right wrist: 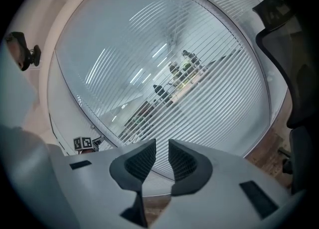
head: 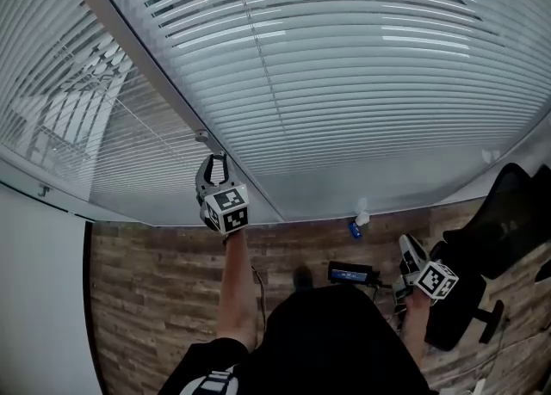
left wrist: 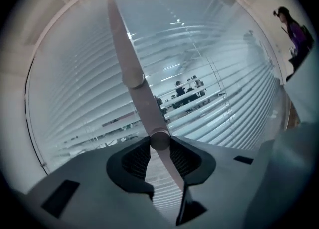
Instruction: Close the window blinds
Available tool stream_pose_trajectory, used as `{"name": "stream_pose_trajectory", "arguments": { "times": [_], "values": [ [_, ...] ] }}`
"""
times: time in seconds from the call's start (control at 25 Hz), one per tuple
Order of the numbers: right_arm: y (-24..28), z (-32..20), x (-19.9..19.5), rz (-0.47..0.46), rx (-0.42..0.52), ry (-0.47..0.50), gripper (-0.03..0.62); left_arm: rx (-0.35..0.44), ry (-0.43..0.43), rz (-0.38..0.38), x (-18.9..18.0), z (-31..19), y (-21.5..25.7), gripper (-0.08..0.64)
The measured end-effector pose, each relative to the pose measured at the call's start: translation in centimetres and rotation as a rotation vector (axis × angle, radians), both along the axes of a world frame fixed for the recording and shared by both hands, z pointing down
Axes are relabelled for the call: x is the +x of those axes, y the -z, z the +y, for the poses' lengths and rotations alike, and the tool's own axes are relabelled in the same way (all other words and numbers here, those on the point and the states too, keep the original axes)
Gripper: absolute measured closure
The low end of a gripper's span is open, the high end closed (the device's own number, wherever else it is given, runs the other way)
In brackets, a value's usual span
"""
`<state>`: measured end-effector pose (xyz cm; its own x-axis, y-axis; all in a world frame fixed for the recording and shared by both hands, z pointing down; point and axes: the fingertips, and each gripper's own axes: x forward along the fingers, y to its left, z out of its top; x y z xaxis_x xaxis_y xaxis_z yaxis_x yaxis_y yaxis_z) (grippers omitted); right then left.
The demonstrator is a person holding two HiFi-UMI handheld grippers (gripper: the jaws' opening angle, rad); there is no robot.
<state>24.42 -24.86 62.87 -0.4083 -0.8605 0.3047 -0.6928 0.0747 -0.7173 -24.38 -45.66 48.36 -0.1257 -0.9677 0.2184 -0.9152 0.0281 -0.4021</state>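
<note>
White slatted blinds point(head: 362, 83) cover the wide window ahead, and a second set of blinds point(head: 77, 118) hangs on the pane to the left. The pale tilt wand point(left wrist: 130, 63) runs down between the two panes. My left gripper point(head: 213, 161) is raised to the window frame; in the left gripper view the left gripper point(left wrist: 159, 140) has its pads pressed on the wand's lower knob. My right gripper point(head: 411, 247) hangs low at the right. In its own view the right gripper point(right wrist: 162, 145) has jaws a little apart with nothing between them, facing the blinds point(right wrist: 164, 73).
A black office chair point(head: 495, 238) stands at the right by the window. On the wood floor point(head: 155, 281) lie a dark box point(head: 351, 273) and a small blue bottle point(head: 355, 230). A person point(left wrist: 294, 28) stands far right in the left gripper view.
</note>
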Motion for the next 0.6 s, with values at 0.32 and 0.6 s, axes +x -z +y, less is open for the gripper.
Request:
{"name": "stream_pose_trajectory", "arguments": {
  "times": [0.32, 0.6],
  "values": [
    [0.0, -0.4, -0.2, 0.004, 0.009, 0.012, 0.517, 0.05, -0.049, 0.389, 0.0, 0.4, 0.2, 0.419],
    [0.3, -0.1, -0.3, 0.003, -0.005, 0.002, 0.517, 0.082, -0.051, 0.454, -0.2, 0.2, 1.2, 0.422]
  ]
}}
